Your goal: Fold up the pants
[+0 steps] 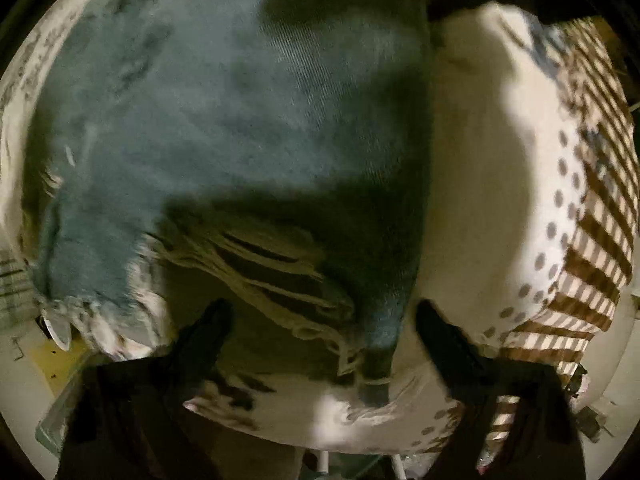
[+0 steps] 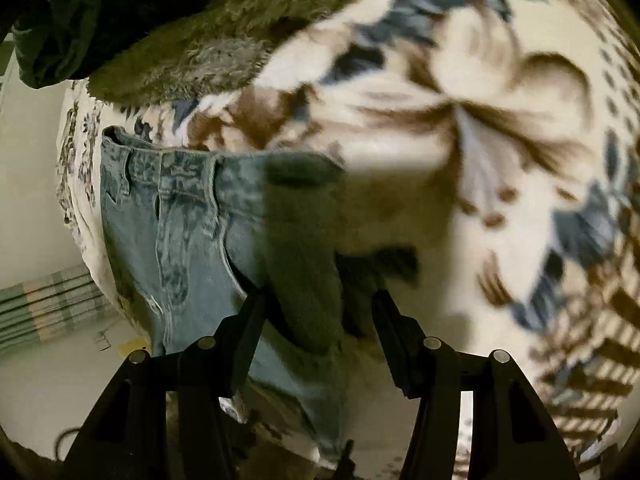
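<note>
Here the faded blue denim pants [image 1: 240, 120] lie spread on a cream bedspread printed with brown and blue flowers, stripes and dots [image 1: 480, 200]. In the left wrist view the frayed, ripped part of a leg sits just ahead of the left gripper [image 1: 324, 316], whose black fingers stand wide apart with nothing between them. In the right wrist view the waistband with its belt loops [image 2: 160, 160] lies toward the far left, and the right gripper [image 2: 320, 300], also wide and empty, hovers over the right edge of the denim, where shadow covers the cloth.

Judging from this, the step in hand is taking hold for a fold. To do it well, each gripper should come down over an edge rather than flat cloth, catching both denim layers but not the bedspread beneath. The torn threads are weak, so the left grip is better placed on the solid hem. A dark green garment [image 2: 80, 20] and an olive fuzzy throw [image 2: 224, 40] lie beyond the waistband, so the fold should stop short of them.
</note>
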A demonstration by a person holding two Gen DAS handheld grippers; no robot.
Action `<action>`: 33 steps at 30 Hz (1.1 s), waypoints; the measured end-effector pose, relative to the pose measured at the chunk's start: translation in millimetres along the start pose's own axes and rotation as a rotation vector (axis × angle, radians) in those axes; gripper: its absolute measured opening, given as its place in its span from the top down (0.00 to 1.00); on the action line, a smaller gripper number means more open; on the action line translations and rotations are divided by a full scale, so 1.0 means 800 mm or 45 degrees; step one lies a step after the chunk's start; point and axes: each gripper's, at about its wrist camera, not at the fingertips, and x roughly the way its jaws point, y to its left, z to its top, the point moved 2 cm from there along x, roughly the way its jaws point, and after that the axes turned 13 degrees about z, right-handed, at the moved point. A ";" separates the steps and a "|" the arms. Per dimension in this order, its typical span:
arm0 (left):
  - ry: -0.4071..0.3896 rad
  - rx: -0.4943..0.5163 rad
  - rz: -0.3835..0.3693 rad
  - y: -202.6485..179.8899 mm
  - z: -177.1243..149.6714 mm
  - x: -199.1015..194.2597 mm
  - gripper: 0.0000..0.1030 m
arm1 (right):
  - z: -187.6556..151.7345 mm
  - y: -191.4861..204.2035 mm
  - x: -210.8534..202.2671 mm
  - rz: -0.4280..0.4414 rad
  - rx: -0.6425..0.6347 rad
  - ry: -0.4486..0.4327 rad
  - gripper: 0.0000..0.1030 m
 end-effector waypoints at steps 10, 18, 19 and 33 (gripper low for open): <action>-0.043 -0.166 -0.259 0.087 0.020 -0.040 0.96 | 0.006 0.032 -0.018 -0.024 0.035 -0.146 0.92; -0.143 -0.264 -0.384 0.225 0.014 -0.097 0.97 | -0.018 0.134 -0.068 -0.104 -0.031 -0.234 0.94; -0.162 -0.280 -0.391 0.237 0.013 -0.097 0.97 | -0.018 0.151 -0.070 -0.113 -0.045 -0.241 0.94; -0.273 -0.572 -0.320 0.464 0.058 -0.068 0.96 | 0.067 0.423 0.078 -0.184 -0.288 -0.179 0.94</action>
